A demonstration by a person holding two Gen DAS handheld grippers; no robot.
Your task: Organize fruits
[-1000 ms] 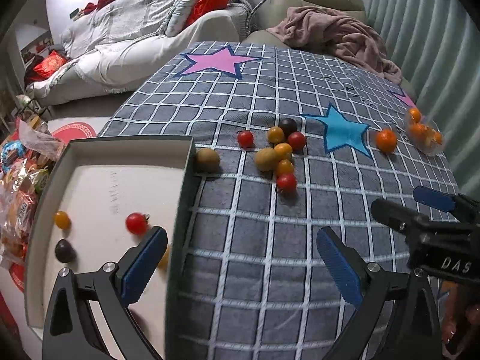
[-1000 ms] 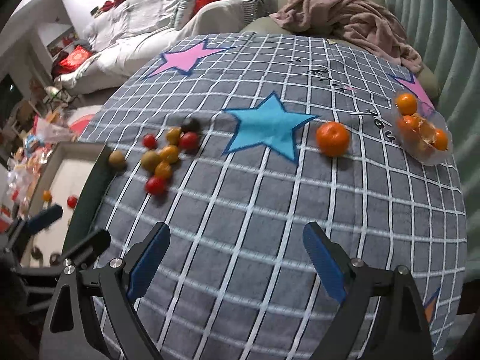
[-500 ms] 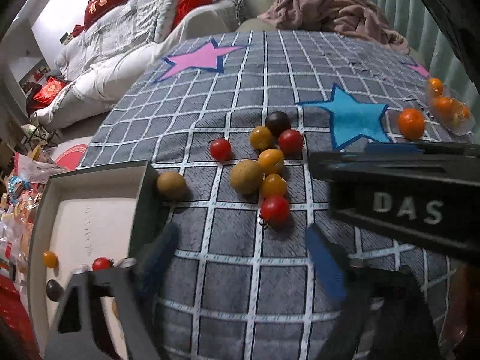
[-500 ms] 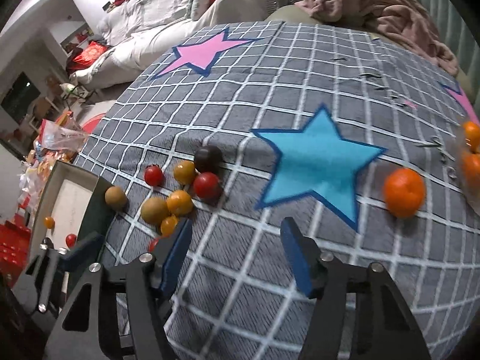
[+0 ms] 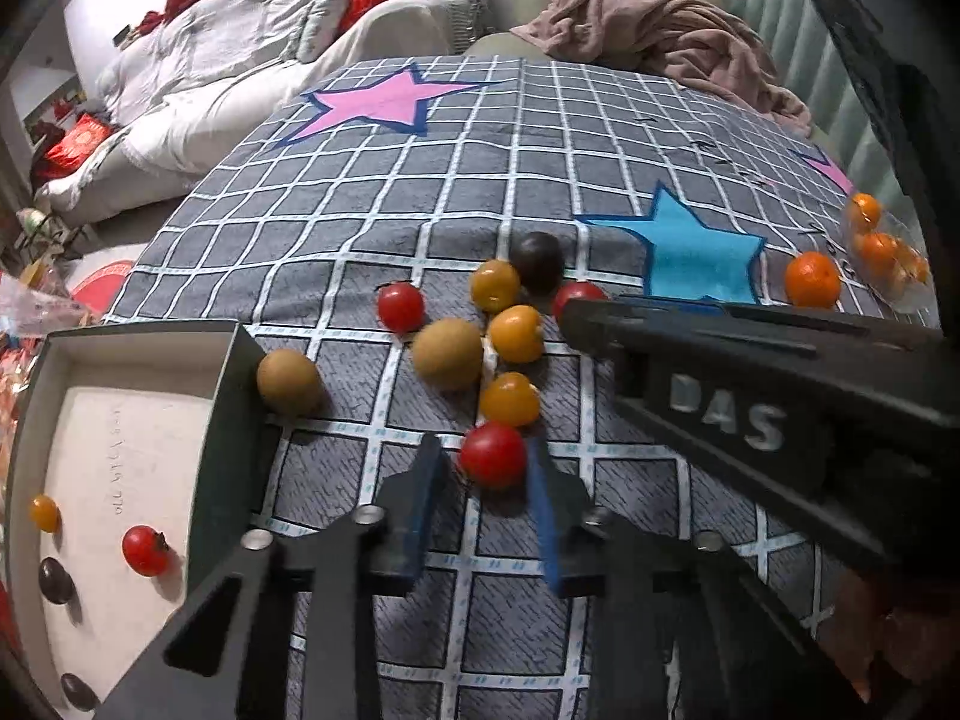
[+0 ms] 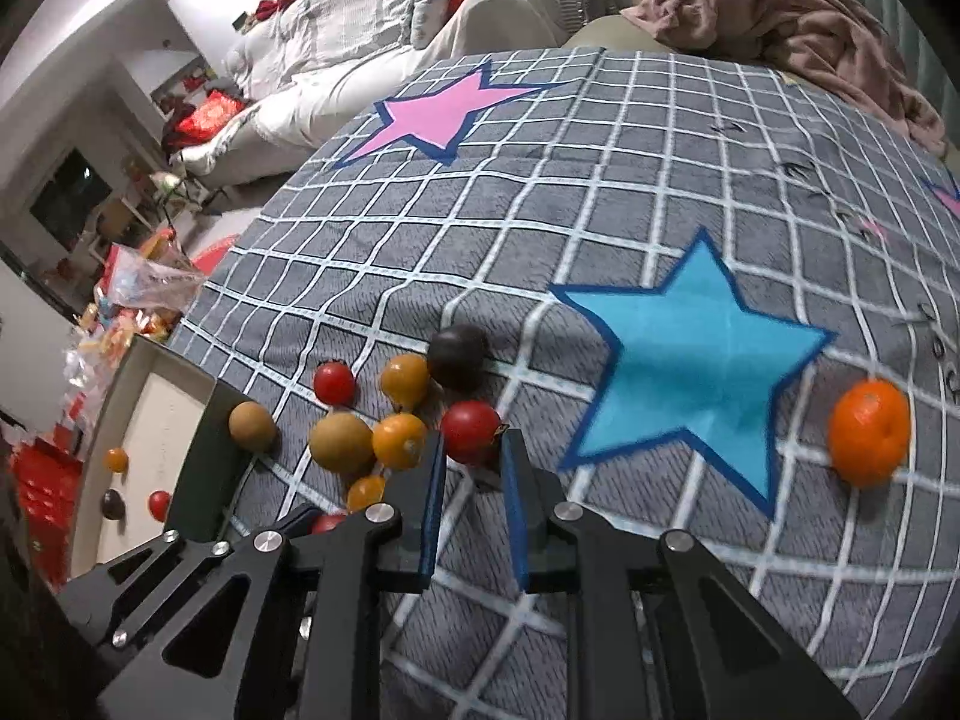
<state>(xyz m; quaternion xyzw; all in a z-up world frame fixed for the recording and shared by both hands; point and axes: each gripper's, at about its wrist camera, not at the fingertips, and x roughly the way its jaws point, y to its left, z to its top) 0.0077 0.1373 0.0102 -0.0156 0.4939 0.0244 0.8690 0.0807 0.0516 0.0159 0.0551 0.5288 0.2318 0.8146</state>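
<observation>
**A:** Grey checked cloth covers the desk, with a sofa and a pink blanket behind it. What sits farthest left of the blue star?

**B:** The box, well left of the star. It holds a yellow tomato, a red one and two dark fruits.

**A:** And between the box and the star?

**B:** One brown fruit sits right beside the box wall. The pile is nearer the star: red, yellow and brown fruits bunched together, with a dark one at the back.

**A:** Where is the left gripper?

**B:** At the pile's near edge, left of the star. Its jaws have just been closing, and they now pinch the front tomato, which is still on the cloth.

**A:** And the right gripper?

**B:** It is closer to the star. Its jaws have also just been closing, and its blue pads clamp the star-side tomato, also down on the cloth. In the left view its black body crosses in front of the star's lower edge.

**A:** What is right of the star?

**B:** A loose orange lies just right of it. Farther right, a clear bag holds more oranges.
</observation>
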